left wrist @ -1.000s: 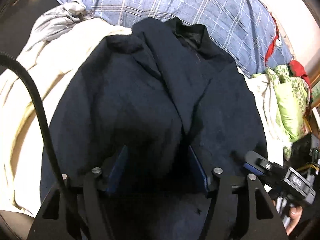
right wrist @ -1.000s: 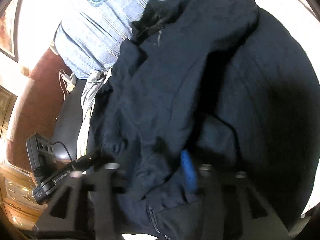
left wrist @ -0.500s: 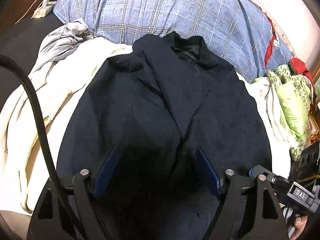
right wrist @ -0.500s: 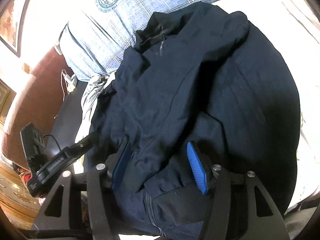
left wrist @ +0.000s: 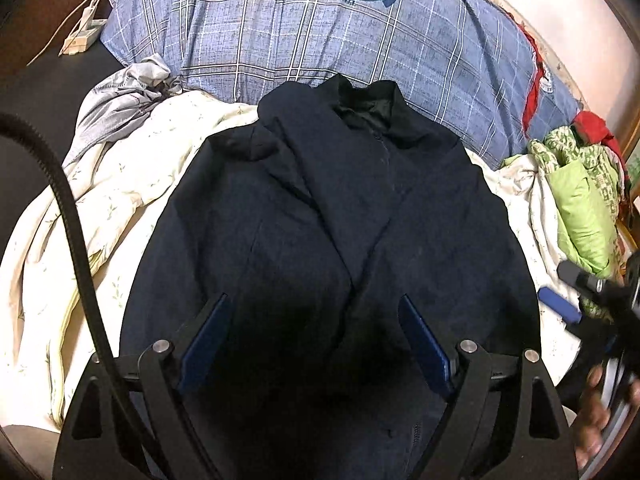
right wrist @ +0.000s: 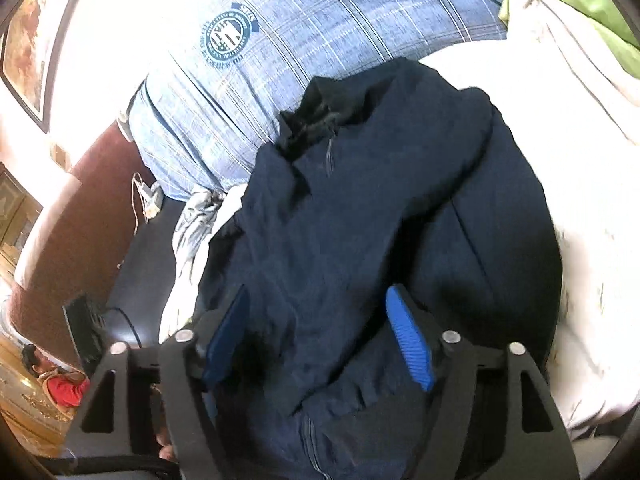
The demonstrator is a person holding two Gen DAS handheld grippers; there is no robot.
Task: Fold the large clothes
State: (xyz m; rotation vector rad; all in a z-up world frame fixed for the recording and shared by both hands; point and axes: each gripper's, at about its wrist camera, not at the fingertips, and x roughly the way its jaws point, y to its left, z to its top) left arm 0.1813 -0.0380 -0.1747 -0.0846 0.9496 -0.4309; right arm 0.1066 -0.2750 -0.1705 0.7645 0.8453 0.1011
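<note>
Jacket (left wrist: 332,216) laid flat, sleeves crossed inward for next fold. Left gripper (left wrist: 314,344), right gripper (right wrist: 318,336): jaws just spreading, pinching nothing.

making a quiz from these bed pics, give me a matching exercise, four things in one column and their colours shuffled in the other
Things:
1. jacket
2. pillow
3. sheet
4. bundle at the right edge of the left wrist view

Colours:
A. bright green
B. cream with a faint leaf print
C. dark navy
D. blue plaid with a round badge

Pairs: 1-C, 2-D, 3-B, 4-A
</note>
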